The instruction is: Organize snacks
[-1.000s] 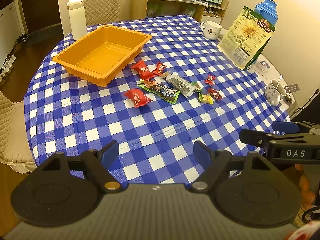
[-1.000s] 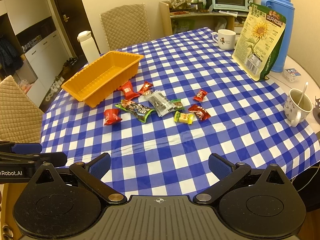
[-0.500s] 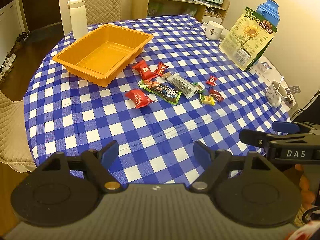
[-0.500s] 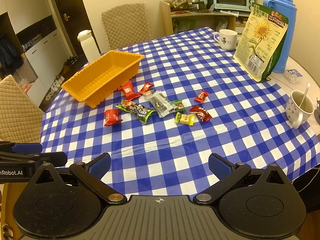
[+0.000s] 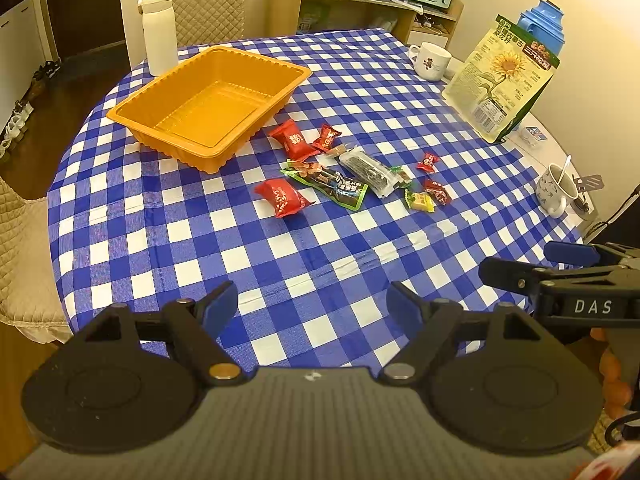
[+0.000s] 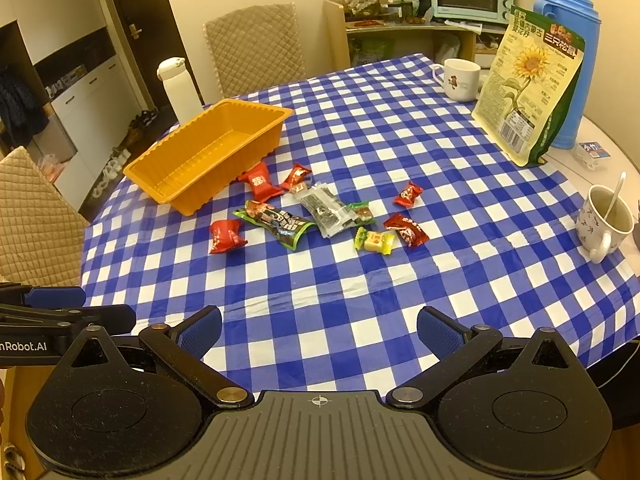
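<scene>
An empty orange tray point(image 5: 208, 108) point(image 6: 208, 152) sits on the blue checked tablecloth at the far left. Several wrapped snacks lie beside it in mid-table: red packets point(image 5: 284, 197) point(image 6: 226, 236), a long green packet point(image 5: 328, 184) point(image 6: 276, 222), a clear dark packet point(image 5: 370, 170) point(image 6: 324, 210), a yellow candy point(image 5: 420, 201) point(image 6: 374, 240). My left gripper point(image 5: 313, 304) is open and empty over the near table edge. My right gripper point(image 6: 319, 330) is open and empty, also at the near edge, to the right of the left one.
A white bottle point(image 5: 158, 32) stands behind the tray. A sunflower-seed bag point(image 6: 528, 84), blue thermos point(image 6: 576, 60) and white mug point(image 6: 460, 78) stand at the far right. A mug with a spoon point(image 6: 604, 224) is at the right edge. Padded chairs surround the table.
Both views have drifted slightly; the table scene sits a touch lower and closer. The snacks and tray have not moved. Both grippers stay open.
</scene>
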A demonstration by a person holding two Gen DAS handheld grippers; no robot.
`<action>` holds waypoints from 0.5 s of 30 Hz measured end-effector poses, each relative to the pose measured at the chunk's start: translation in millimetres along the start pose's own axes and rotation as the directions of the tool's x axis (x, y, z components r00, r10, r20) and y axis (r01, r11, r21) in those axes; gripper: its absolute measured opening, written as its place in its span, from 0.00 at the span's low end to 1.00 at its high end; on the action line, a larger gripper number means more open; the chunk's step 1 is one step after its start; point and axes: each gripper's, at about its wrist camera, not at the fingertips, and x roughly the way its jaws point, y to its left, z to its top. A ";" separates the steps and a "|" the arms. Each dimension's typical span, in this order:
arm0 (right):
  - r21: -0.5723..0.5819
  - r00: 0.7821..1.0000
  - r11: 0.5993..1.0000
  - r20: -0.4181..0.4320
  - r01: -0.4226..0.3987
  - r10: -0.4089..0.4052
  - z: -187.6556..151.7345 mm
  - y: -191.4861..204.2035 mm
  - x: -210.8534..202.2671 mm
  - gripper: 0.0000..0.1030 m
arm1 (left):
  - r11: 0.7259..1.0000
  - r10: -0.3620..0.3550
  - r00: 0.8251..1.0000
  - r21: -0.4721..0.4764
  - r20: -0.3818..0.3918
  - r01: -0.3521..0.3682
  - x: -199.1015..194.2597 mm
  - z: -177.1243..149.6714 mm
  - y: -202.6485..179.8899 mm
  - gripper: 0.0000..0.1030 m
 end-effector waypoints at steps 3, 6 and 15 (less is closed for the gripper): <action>0.000 1.000 1.000 0.000 0.001 -0.001 0.8 -0.2 1.3 1.00 | 1.000 0.000 1.000 -0.001 0.000 0.000 1.2 0.0 2.0 0.78; -0.001 1.000 1.000 0.000 0.001 -0.001 0.8 0.5 2.0 1.00 | 1.000 0.000 1.000 -0.001 -0.001 0.000 1.3 0.0 2.2 0.78; -0.002 1.000 1.000 -0.002 0.001 -0.001 1.3 1.0 4.4 1.00 | 1.000 0.001 1.000 -0.010 -0.002 -0.001 5.6 -0.6 5.1 0.78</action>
